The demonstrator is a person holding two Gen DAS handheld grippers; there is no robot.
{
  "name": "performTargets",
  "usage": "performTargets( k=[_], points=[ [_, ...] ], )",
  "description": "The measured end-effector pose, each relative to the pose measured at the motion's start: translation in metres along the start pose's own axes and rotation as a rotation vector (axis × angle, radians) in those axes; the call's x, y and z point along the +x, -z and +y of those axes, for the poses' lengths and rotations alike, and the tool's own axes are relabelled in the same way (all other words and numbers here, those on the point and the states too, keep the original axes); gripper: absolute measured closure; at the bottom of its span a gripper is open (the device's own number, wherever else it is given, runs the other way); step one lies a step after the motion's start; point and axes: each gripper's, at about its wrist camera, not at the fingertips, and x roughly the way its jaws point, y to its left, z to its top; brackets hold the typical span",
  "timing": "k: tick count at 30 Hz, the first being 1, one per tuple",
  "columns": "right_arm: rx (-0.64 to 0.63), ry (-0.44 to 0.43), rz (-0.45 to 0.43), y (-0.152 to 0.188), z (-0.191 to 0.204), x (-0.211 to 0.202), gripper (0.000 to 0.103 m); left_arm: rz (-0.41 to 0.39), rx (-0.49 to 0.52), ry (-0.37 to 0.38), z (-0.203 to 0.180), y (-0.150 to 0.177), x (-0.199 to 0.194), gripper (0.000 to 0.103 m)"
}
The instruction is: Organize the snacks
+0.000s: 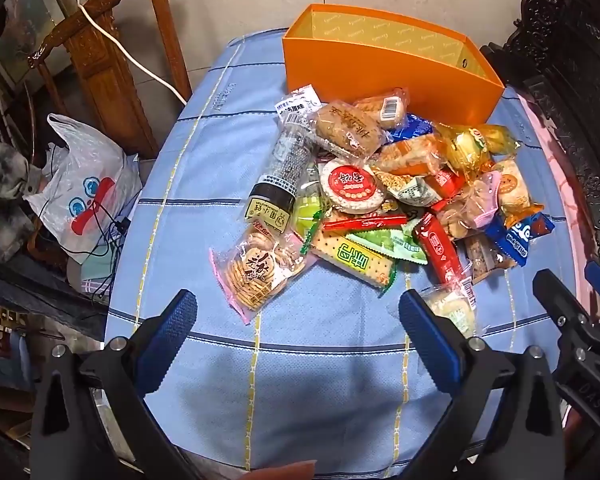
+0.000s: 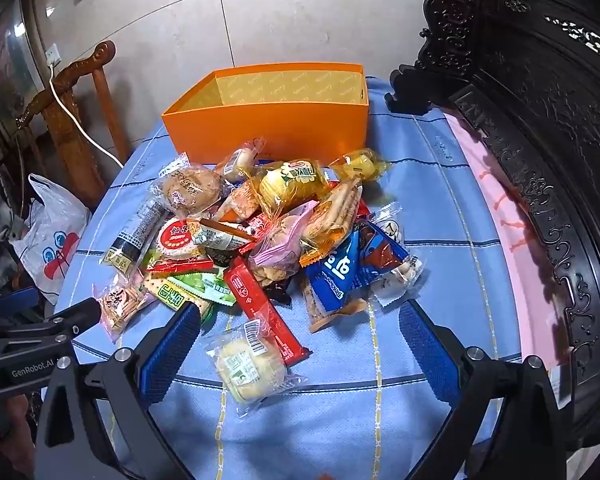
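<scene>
A big pile of snacks (image 1: 384,196) is lying on a table with a blue checked cloth (image 1: 204,184), out in front of both grippers. Right behind the pile, farther from the grippers, an orange box (image 1: 384,68) is standing open at the top, and nothing is showing inside it.

A pale round cake in a clear wrapper (image 2: 246,364) is lying apart from the pile, on the near side. It is sitting between the right gripper (image 2: 298,332) fingers, closer to the left finger, but the blue pads are not pressing on it. A long red bar (image 2: 260,304) is poking out of the pile and touching that cake. A blue packet (image 2: 336,272) is lying ahead of this gripper, a bit toward its right finger.

The left gripper (image 1: 298,316) is hanging over bare cloth with its fingers spread wide and nothing between them. A bag of small round crackers (image 1: 256,268) is lying just ahead of its left finger. A long dark roll of snacks (image 1: 280,172) is lying farther out on that side.

The right gripper's fingers are spread wide too.

Past the left gripper's left side, down off the table, a white plastic bag (image 1: 84,184) and a carved wooden chair (image 1: 112,52) are sitting on the floor. To the right of the right gripper, dark carved wood (image 2: 540,120) is standing by the table.
</scene>
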Motion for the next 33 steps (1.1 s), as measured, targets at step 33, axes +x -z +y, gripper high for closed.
performTargets(
  k=[33],
  points=[
    [0.006,0.012,0.024,-0.007,0.004,0.016,0.003,0.029,0.005,0.002,0.002,-0.013,0.017,0.004]
  ],
)
